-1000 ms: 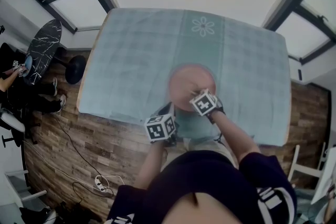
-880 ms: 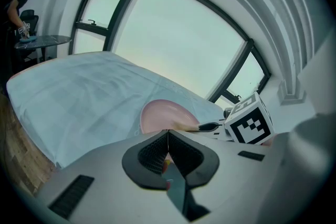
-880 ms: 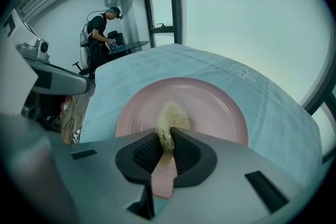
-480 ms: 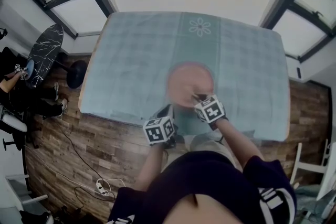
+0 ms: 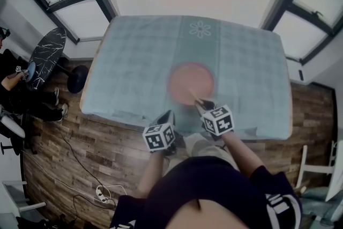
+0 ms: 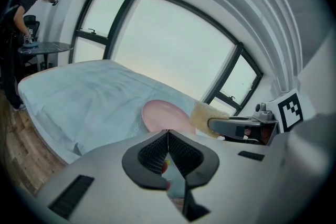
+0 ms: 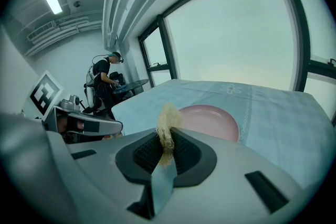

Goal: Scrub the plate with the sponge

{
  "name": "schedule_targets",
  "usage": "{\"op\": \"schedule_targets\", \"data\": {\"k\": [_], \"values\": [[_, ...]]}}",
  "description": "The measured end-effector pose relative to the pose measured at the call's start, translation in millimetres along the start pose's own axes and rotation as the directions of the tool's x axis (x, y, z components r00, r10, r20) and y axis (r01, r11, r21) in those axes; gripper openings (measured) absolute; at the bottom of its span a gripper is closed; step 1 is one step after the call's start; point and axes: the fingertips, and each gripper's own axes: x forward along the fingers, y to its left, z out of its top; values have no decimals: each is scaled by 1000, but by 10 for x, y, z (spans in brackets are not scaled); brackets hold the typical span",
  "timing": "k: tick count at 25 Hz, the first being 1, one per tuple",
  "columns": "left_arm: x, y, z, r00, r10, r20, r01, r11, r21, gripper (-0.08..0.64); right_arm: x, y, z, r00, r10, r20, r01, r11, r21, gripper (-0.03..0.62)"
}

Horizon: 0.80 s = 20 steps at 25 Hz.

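- Gripping the sponge (image 7: 169,122) tight with the right gripper (image 5: 199,103), tuft poking past the jaws.
- Facing the plate (image 5: 191,81) at centre frame in the head view, just above the sponge; contact unclear.
- Keeping the left gripper (image 5: 167,117) pressed together on nothing, lower left of the plate.
- Probably calls for a short push up-frame by the nearer right side.

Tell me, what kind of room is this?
Likely a lab or studio, not a kitchen: large windows, a cloth-covered table with a lone plate, and another person working at a side table.
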Motion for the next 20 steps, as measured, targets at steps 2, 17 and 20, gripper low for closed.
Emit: {"op": "schedule_targets", "data": {"k": [2,17,20], "values": [[-85,-25,-38,1000,-5,8,5,1000,2,9,-111,85,-12,1000,3,26,-3,1000,7,35],[-712,-129,-407,998,4,70,-1,999,-46,11,-749,624,-211,991,44,129,-39,998,-42,37],[-808,-202,-475,997,-1,81,4,999,-44,10,-852,705,-264,989,52,137,-46,998,-47,37]]}}
